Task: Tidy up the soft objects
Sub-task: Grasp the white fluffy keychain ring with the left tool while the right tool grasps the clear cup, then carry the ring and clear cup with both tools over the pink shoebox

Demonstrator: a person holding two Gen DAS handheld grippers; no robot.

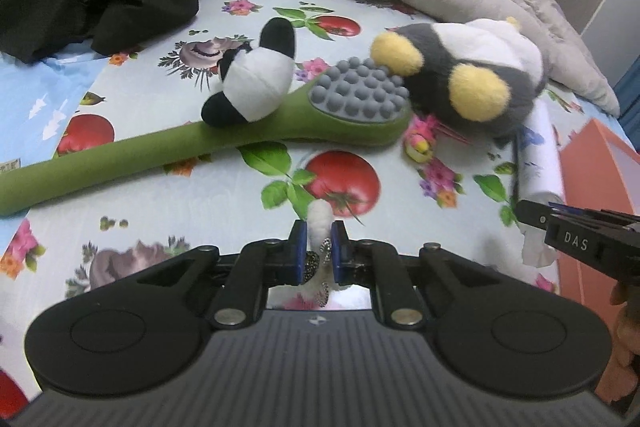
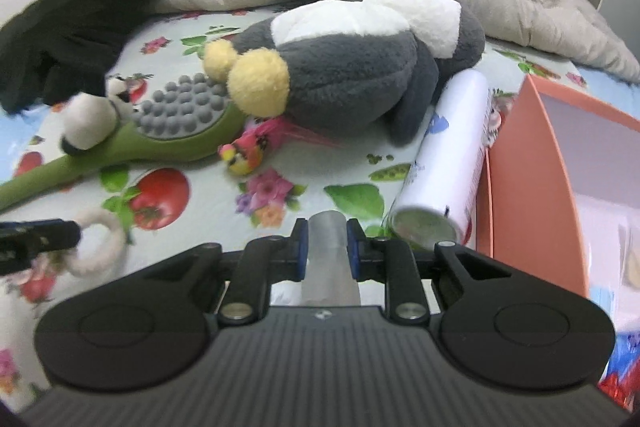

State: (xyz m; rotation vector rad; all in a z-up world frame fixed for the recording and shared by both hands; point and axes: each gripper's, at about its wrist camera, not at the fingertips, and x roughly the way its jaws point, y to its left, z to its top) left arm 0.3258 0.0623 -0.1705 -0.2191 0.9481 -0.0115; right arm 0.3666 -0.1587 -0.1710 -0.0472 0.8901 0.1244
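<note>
Left wrist view: the left tongs (image 1: 319,251) are clamped on a small white fluffy ring (image 1: 320,223) with glittery trim, its loop poking forward past the pads. Right wrist view: the right tongs (image 2: 327,247) are pressed on a pale, translucent tube-like piece (image 2: 327,259); what it is I cannot tell. Just right of them and ahead lies a white can (image 2: 444,155), long axis running away from the tongs, base toward the camera, alongside the orange box (image 2: 520,163).

Farther ahead and left, the green massage paddle (image 2: 132,143) lies crosswise, handle pointing left, nubbed head pointing right; a panda toy (image 1: 252,83) rests on its neck, nearer the left tongs. Beyond, a grey penguin plush (image 2: 352,67) lies on its side, yellow feet toward the paddle head, body running away rightward; the right tongs are nearer. A little pink bird (image 2: 248,151) sits before it.
</note>
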